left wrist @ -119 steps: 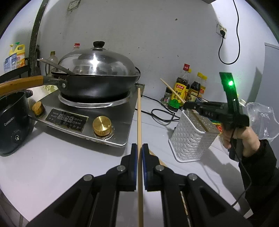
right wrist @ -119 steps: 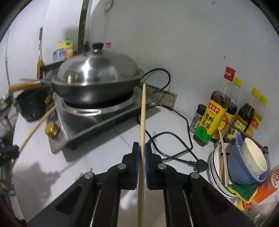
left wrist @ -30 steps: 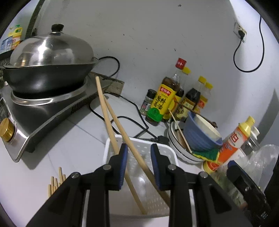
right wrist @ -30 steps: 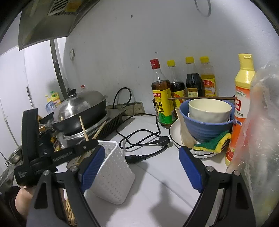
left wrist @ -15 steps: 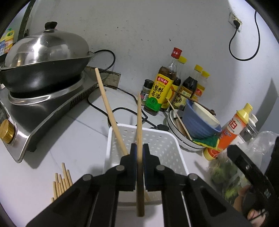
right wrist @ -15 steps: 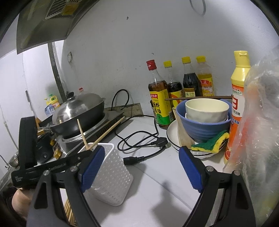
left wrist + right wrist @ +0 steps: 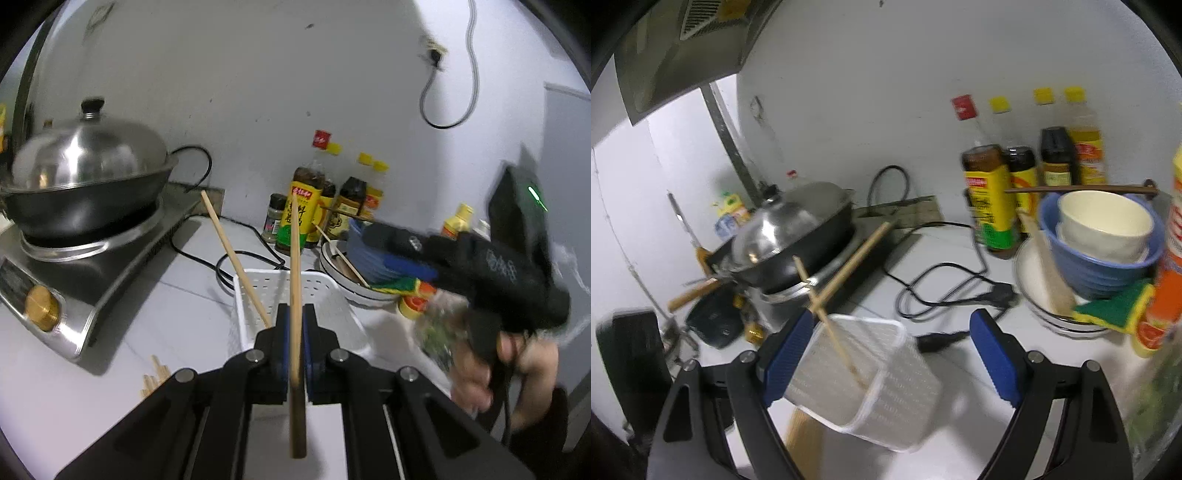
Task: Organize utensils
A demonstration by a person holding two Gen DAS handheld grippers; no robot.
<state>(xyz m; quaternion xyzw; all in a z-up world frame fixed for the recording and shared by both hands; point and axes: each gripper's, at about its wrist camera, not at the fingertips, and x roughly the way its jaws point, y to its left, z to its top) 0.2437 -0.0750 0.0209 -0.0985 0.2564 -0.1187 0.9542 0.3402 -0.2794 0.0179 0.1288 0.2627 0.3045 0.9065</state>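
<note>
My left gripper (image 7: pixel 294 325) is shut on a wooden chopstick (image 7: pixel 295 258) and holds it just above the white perforated basket (image 7: pixel 325 291). Another chopstick (image 7: pixel 236 262) leans inside that basket. Loose chopsticks (image 7: pixel 155 374) lie on the counter to the basket's left. My right gripper (image 7: pixel 890 354) is open and empty, above the basket (image 7: pixel 864 387), where two crossed chopsticks (image 7: pixel 831 295) show. It also shows in the left wrist view (image 7: pixel 406 254), blurred, at the right.
A lidded wok (image 7: pixel 85 184) sits on an induction cooker (image 7: pixel 74 280) at the left. Sauce bottles (image 7: pixel 306 206) stand against the wall. Stacked bowls and plates (image 7: pixel 1097 243) with a sponge (image 7: pixel 1115 306) are at the right. A black power cord (image 7: pixel 945 284) lies behind the basket.
The left gripper has pulled back slightly with its chopstick. The right gripper has swung left towards the basket, still open.
</note>
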